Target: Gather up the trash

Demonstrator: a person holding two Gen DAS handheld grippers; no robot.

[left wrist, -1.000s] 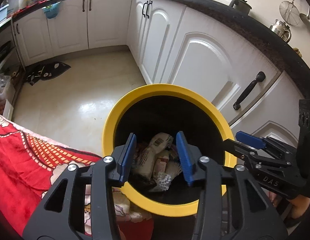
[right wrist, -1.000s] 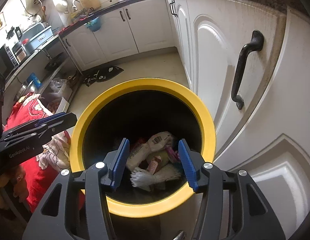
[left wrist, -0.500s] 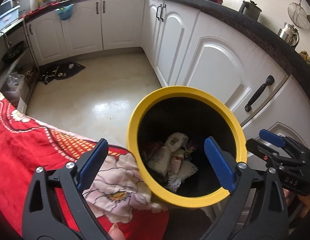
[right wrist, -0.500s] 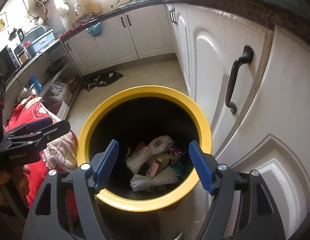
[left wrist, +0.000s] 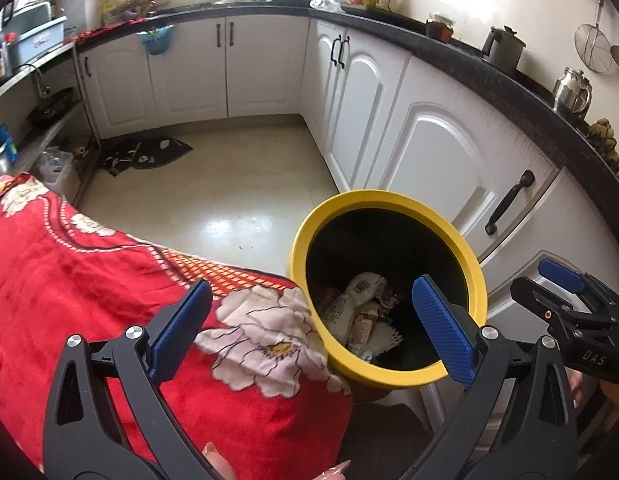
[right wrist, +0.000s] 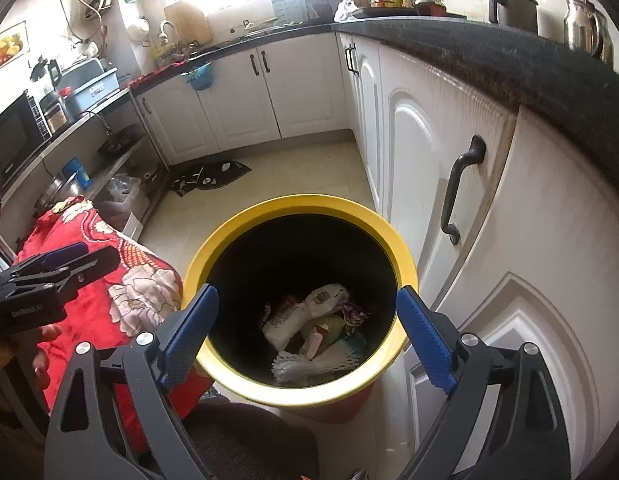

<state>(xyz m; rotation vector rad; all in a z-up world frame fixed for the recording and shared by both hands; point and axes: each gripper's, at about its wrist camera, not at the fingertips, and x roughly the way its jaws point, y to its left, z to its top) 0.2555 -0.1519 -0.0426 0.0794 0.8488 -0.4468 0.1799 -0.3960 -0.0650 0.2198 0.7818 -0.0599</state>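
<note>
- the kitchen floor (left wrist: 237, 200) runs pale and bare between white cabinets (left wrist: 437, 152); no loose trash shows on it in either view.
- a red floral blanket (left wrist: 109, 280) covers something low on the left side, its edge touching the bin's wall.
- the yellow-rimmed bin (right wrist: 297, 396) stands against the cabinets, just beside the blanket, open at the top with a black inside.
- the left gripper (left wrist: 309, 328) has its blue fingers (left wrist: 441, 332) spread wide and opening a touch more, nothing between them; one finger hangs over the blanket, the other over the bin's mouth.
- the right gripper (right wrist: 305, 340) is opening too, its fingers straddling the bin's rim from above, pressing on nothing.
- the trash (right wrist: 313, 332) lies at the bottom of the bin: a white packet with a barcode (right wrist: 305, 312), small wrappers, and a white foam net sleeve (right wrist: 313, 364).
- judgement: that pile sits straight below and ahead of the right gripper, which is centred on the mouth; the left is offset toward the blanket. both are empty, so the drop looks done, and the next piece must be sought away from the bin.
</note>
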